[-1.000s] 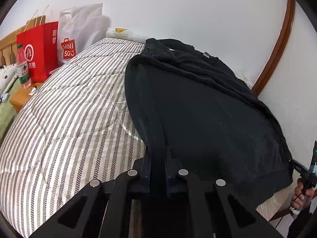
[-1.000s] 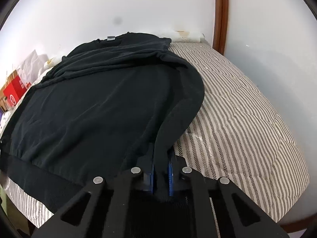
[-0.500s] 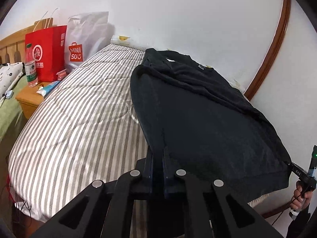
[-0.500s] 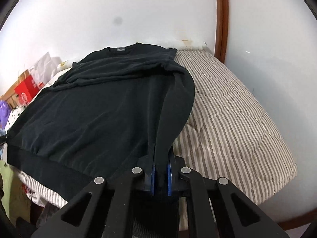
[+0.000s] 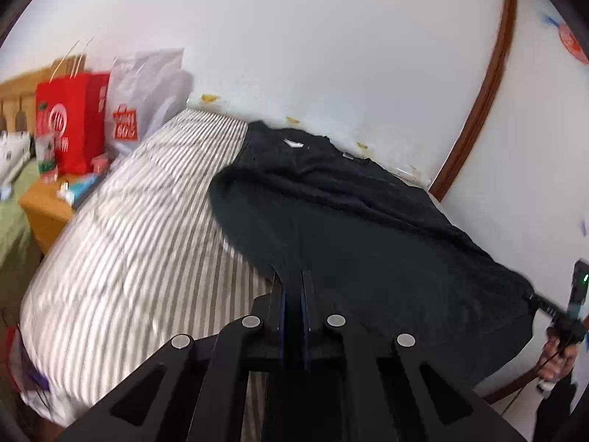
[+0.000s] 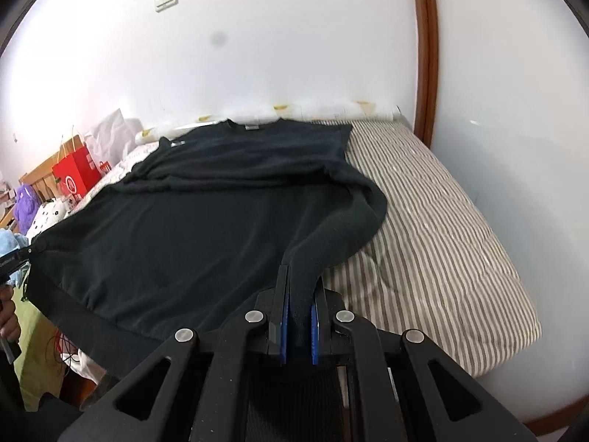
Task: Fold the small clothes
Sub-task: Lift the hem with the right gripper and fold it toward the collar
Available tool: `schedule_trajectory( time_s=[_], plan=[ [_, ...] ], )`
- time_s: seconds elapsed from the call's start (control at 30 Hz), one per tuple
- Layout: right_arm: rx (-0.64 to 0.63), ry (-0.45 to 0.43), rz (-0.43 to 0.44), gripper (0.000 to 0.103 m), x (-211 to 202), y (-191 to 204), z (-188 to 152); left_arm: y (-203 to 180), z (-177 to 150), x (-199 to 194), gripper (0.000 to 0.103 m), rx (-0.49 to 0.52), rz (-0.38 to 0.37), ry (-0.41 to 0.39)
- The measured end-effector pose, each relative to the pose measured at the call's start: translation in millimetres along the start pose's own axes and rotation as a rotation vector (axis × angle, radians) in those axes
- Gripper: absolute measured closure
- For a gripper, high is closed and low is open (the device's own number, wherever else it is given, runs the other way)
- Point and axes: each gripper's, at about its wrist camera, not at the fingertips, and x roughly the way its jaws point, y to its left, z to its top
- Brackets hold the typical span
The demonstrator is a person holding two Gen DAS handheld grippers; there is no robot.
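A black long-sleeved sweater [image 5: 368, 243] lies spread on a grey-and-white striped bed, collar toward the far wall, sleeves folded across the chest. My left gripper [image 5: 293, 283] is shut on its left hem corner, held above the near bed edge. My right gripper [image 6: 299, 287] is shut on the right hem corner of the sweater [image 6: 191, 235]. The hem hangs taut between both grippers. The right gripper also shows at the far right of the left wrist view [image 5: 552, 309], and the left one at the far left of the right wrist view [image 6: 14, 258].
The striped mattress [image 5: 129, 243] runs along a white wall. A red paper bag [image 5: 70, 121] and a white shopping bag [image 5: 136, 107] stand by the headboard, above a wooden nightstand [image 5: 44, 206]. A brown door frame [image 6: 425, 48] stands right. Plush toys [image 6: 25, 206] sit left.
Both grippers have risen and pulled back from the bed, lifting the hem. The sweater's lower part has come off the mattress and now stretches taut toward me.
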Motion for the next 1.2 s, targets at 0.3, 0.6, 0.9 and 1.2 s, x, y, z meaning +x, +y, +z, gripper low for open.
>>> schedule_trajectory(
  time_s=[0.3,0.6,0.9,1.2],
  plan=[
    [0.112,-0.088,0.013,0.094,38,-11,73,-7,74,26,0.096,0.035,0.041,-0.122],
    [0.289,-0.122,0.045,0.094,96,-43,146,-3,143,95,0.096,-0.016,0.054,-0.161],
    [0.271,-0.139,0.030,0.094,170,-47,196,-7,190,164,0.096,-0.040,0.080,-0.161],
    [0.261,-0.083,-0.018,0.094,254,-59,205,-5,201,234,0.096,-0.016,0.169,-0.112]
  ],
)
